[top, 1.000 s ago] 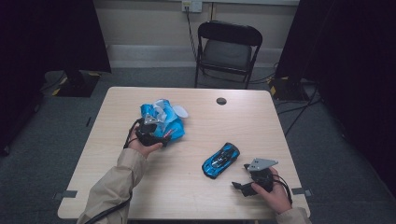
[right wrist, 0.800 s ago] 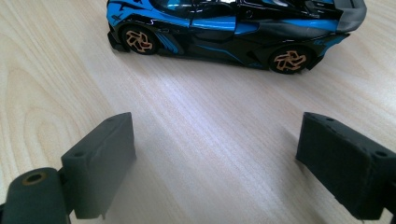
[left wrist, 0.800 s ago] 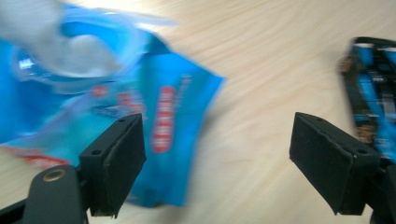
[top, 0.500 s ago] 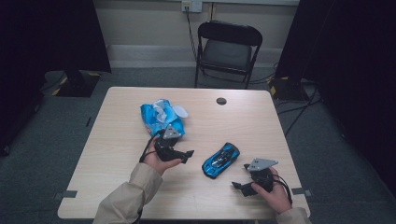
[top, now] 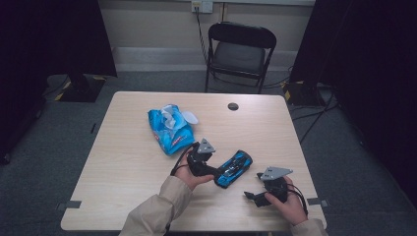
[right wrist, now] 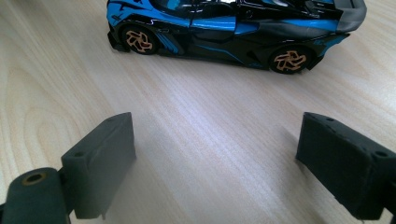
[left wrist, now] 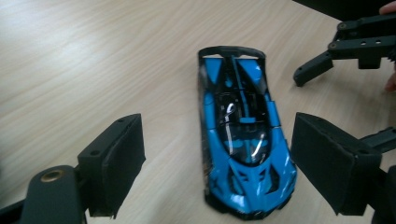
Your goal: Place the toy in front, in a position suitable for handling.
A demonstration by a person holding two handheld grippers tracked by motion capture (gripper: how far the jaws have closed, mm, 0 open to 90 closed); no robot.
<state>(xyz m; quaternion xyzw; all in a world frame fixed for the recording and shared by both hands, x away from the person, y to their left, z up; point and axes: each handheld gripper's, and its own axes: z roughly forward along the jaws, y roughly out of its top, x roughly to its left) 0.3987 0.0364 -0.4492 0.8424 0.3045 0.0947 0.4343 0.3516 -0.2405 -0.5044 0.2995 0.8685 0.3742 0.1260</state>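
Pale wood-grain laminate covers the bench [top: 123, 162], which stands on grey carpet with a black folding chair [top: 239, 51] behind it. We find the toy car [top: 234, 168] resting on its wheels on the bench's near right part, between the two hands. Its body is bright blue with black panels, a dark glossy canopy, a black rear wing and orange-copper spoked wheels, seen side-on in the right gripper view [right wrist: 233, 30]. We can read no brand, badge or lettering on it.

We note the left claw [left wrist: 219, 163] spread wide and straddling the car, one pad on each flank, neither touching. The right claw [right wrist: 217, 163] is likewise wide apart and holds nothing, sitting low over bare bench just short of the car's side. A crumpled blue packet [top: 169, 129] lies further back; its print is too small to read.
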